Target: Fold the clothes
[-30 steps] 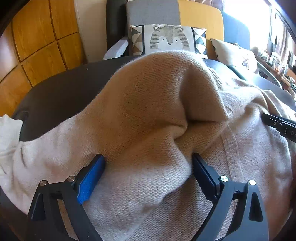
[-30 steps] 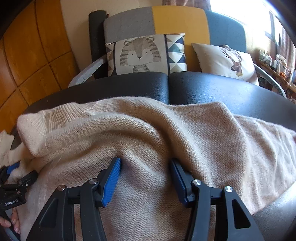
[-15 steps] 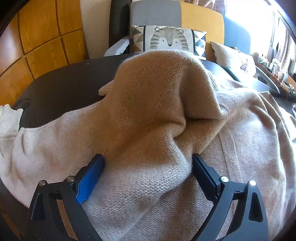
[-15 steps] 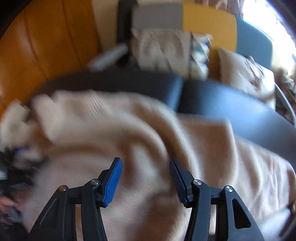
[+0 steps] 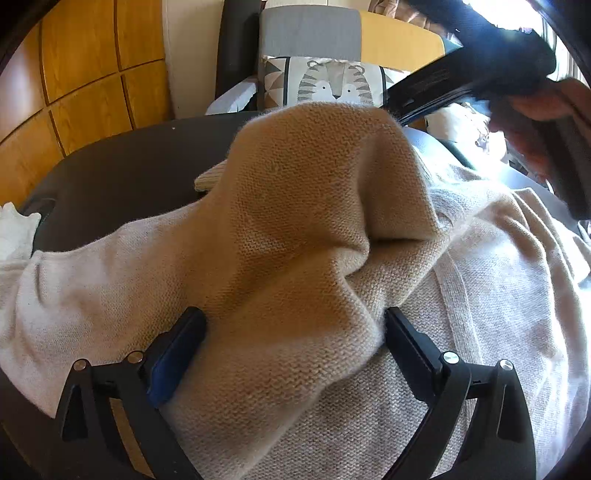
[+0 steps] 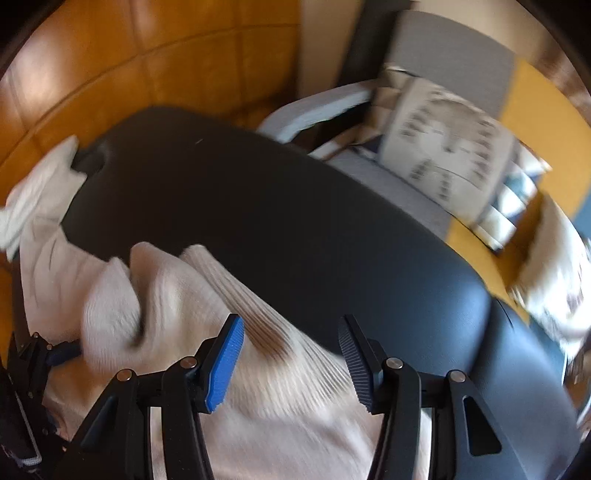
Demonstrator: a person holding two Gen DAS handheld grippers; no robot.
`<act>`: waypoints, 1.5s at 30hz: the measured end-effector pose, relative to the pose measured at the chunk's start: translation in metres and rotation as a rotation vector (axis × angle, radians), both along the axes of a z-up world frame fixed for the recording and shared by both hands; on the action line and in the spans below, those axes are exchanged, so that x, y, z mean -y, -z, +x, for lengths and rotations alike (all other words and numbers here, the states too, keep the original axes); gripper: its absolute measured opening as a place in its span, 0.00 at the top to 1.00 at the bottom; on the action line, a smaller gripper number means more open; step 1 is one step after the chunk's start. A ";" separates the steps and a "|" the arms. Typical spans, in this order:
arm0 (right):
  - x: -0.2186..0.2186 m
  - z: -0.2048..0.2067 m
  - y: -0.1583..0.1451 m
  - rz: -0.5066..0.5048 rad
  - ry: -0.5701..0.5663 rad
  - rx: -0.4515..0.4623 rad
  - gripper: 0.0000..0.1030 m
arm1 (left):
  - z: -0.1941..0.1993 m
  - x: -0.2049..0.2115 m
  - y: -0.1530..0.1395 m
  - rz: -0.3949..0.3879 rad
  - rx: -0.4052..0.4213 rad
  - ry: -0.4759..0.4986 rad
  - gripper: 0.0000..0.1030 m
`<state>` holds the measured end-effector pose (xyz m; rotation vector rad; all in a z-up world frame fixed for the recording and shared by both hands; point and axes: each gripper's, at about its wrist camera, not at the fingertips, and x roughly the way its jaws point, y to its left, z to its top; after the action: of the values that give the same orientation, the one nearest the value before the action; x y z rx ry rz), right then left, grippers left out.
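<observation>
A beige knit sweater (image 5: pixel 295 229) lies spread on a black padded top (image 5: pixel 122 173). My left gripper (image 5: pixel 295 317) presses into it with jaws wide apart, and a raised fold of the knit bulges up between the fingers (image 5: pixel 177 354). My right gripper (image 6: pixel 290 325) is open and hangs tilted over the sweater's ribbed edge (image 6: pixel 255 306), with nothing between its pads. In the left wrist view the right gripper (image 5: pixel 480 62) is a dark blur at the top right, with a hand (image 5: pixel 535 118) behind it. The left gripper (image 6: pixel 55 354) shows at the lower left of the right wrist view.
A white cloth (image 5: pixel 14 232) hangs off the top's left end. Behind stands a grey and yellow chair (image 5: pixel 310 33) with a tiger cushion (image 5: pixel 328 83). Wood panelling (image 5: pixel 74 74) covers the wall at the left. Bare black top (image 6: pixel 295 221) lies beyond the sweater.
My right gripper lifted off the sweater, swung to the left and rolled, and now shows at the top right of the left wrist view. The left gripper barely shifted.
</observation>
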<state>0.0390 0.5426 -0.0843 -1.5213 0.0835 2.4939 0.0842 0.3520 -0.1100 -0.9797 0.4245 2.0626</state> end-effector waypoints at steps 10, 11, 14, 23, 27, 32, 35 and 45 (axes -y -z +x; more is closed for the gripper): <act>-0.014 -0.030 0.035 -0.049 -0.006 0.130 0.41 | 0.000 0.002 0.004 0.011 0.005 0.006 0.04; -0.016 -0.027 0.035 -0.066 0.008 0.113 0.45 | 0.000 0.002 0.004 0.012 0.006 0.006 0.04; -0.001 -0.017 0.030 -0.097 -0.008 0.057 0.92 | 0.000 0.002 0.003 0.011 0.008 0.008 0.04; -0.028 0.030 -0.003 0.061 0.207 -0.109 0.93 | -0.001 -0.001 0.002 0.007 0.007 0.008 0.03; -0.080 0.060 -0.028 0.123 0.402 -0.182 0.93 | -0.001 -0.004 0.002 0.001 0.006 0.008 0.02; -0.121 0.079 -0.012 -0.028 0.502 -0.166 0.88 | -0.002 -0.004 0.003 0.002 0.006 0.010 0.01; -0.110 0.117 -0.030 -0.035 0.504 -0.280 0.79 | -0.001 -0.004 0.002 0.003 0.007 0.010 0.01; -0.117 0.244 -0.025 0.047 0.611 -0.050 0.76 | 0.001 -0.003 0.000 -0.005 0.008 0.010 0.01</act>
<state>0.2832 0.6600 -0.0595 -1.1829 0.4250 2.0241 0.0850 0.3551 -0.1103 -0.9860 0.4298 2.0490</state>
